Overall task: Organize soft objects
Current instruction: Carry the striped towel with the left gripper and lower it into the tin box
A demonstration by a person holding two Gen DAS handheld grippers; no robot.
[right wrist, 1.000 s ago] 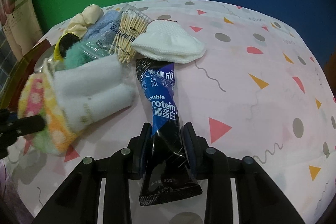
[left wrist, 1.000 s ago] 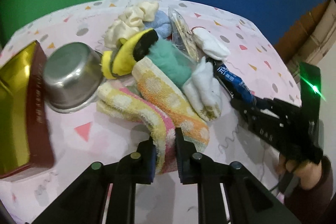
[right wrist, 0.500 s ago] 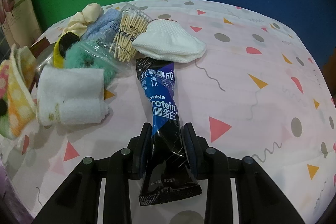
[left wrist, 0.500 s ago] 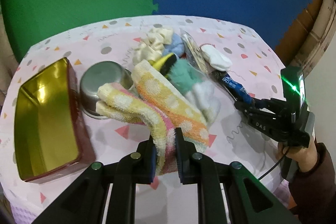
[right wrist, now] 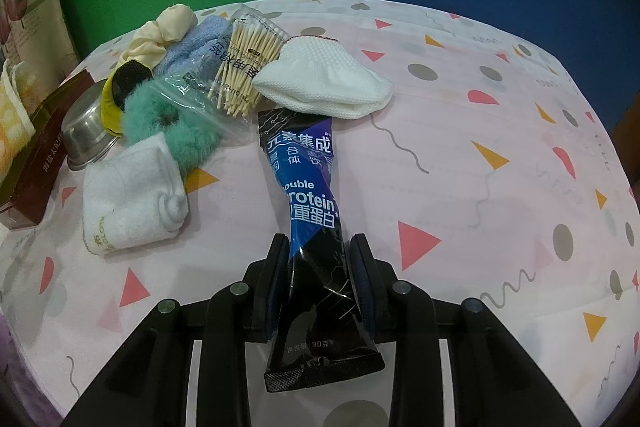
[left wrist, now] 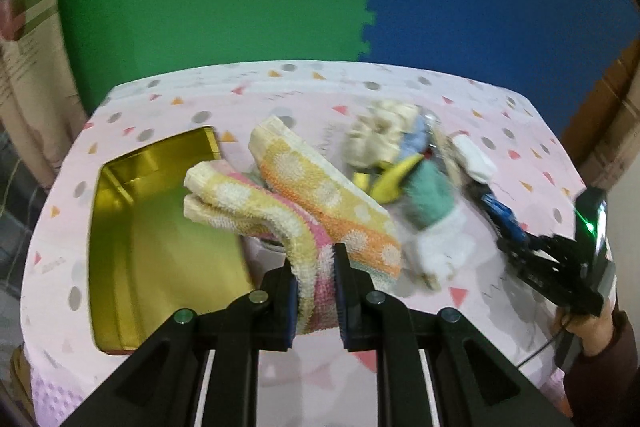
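While the left gripper point(left wrist: 316, 291) clamps the lower end of the folded dotted towel point(left wrist: 304, 195), the cloth hangs lifted off the surface point(left wrist: 400, 87), its free folds reaching out over the open gold tin point(left wrist: 152, 227) by the left edge. That tin looks empty, so by my reading nothing has been sorted yet and this towel is the first piece on its way. Across the surface, the right gripper point(right wrist: 320, 275) has its fingers closed narrowly on a blue protein bar wrapper point(right wrist: 308, 187) that lies flat, its tail between the pads. Beyond it waits the rest: the white folded cloth point(right wrist: 132, 199) near the left edge beside the steel bowl point(right wrist: 86, 135), the green fluffy scrunchie point(right wrist: 176, 135), a cream scrunchie point(right wrist: 160, 31), a blue fuzzy sock point(right wrist: 192, 43) and a white knit cap point(right wrist: 324, 87) toward the far edge. A bag of cotton swabs point(right wrist: 244, 67) sits among them. Most of the job remains.
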